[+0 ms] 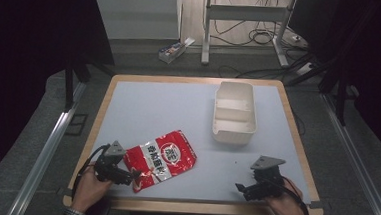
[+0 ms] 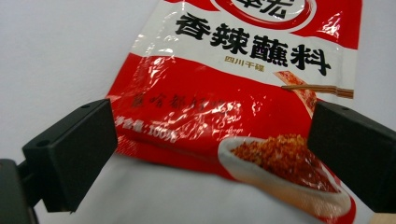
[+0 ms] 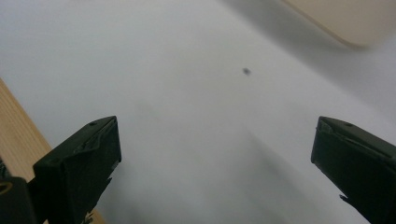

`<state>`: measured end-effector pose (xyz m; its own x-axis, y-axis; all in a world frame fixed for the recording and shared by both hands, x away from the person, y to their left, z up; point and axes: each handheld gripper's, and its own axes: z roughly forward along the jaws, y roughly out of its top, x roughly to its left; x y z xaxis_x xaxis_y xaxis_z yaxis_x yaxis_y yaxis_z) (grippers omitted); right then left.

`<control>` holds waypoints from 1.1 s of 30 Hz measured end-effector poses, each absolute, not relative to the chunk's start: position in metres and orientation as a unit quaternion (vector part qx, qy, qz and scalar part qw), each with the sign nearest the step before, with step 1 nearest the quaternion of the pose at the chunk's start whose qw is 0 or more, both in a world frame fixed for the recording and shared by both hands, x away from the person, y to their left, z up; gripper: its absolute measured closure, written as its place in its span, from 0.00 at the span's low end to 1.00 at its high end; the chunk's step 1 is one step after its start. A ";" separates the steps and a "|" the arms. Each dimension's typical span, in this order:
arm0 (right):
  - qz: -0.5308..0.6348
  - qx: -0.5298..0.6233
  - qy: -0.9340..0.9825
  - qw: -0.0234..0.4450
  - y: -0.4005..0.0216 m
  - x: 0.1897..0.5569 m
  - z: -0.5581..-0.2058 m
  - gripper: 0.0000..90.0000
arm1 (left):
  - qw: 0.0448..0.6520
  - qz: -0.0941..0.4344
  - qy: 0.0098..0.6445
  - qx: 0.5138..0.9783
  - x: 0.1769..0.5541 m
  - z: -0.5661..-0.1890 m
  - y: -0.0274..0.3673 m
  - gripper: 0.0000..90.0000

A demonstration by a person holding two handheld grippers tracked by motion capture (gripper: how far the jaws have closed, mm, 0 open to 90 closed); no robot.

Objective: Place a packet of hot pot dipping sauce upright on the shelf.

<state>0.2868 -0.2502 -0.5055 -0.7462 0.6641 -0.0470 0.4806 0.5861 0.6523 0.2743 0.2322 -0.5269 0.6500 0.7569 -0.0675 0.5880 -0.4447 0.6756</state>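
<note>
Sachet [image 1: 160, 159] flat at lower left of table [image 1: 178, 112], ungrasped; left hand-held gripper [image 1: 133, 175] wide open at its edge; right hand-held gripper [image 1: 241, 189] open, empty; bin [image 1: 234, 112] unfilled.

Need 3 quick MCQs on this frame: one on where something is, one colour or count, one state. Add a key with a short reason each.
1. Where does the red seasoning packet lie on the table?
A. Near front, by the left hand-held gripper
B. Inside the tray
C. At the far right corner

2. How many compartments does the cream tray have?
A. One
B. Two
C. Four

3. What state is the left hand-held gripper in?
A. Shut on the packet
B. Open, jaws either side of the packet's lower edge
C. Shut on nothing

Key:
1 A: the high view shows the packet at the near left, beside that gripper.
2 B: a single divider splits the tray.
3 B: the left gripper view shows both jaws wide apart, pads off the packet.
</note>
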 end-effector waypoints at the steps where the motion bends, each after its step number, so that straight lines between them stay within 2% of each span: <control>1: 0.323 0.332 0.875 0.140 -0.256 0.287 -0.506 0.01 | 0.346 0.119 0.401 0.840 0.275 -0.528 0.232 0.02; 5: 0.337 0.345 0.868 0.122 -0.263 0.290 -0.508 0.01 | 0.355 0.109 0.405 0.835 0.278 -0.530 0.233 0.02; 17: 0.313 0.324 0.883 0.135 -0.255 0.291 -0.514 0.02 | 0.342 0.121 0.405 0.839 0.280 -0.530 0.234 0.11; 22: 0.304 0.316 0.887 0.143 -0.252 0.290 -0.515 0.02 | 0.351 0.115 0.402 0.838 0.284 -0.526 0.236 0.24; 33: 0.301 0.310 0.888 0.157 -0.252 0.290 -0.513 0.02 | 0.378 0.101 0.399 0.829 0.305 -0.518 0.236 0.70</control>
<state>0.2901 -0.2517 -0.5129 -0.7589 0.6447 -0.0918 0.4556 0.6264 0.6325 0.3053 0.2360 -0.5178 0.6612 0.7382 -0.1337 0.5849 -0.3957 0.7080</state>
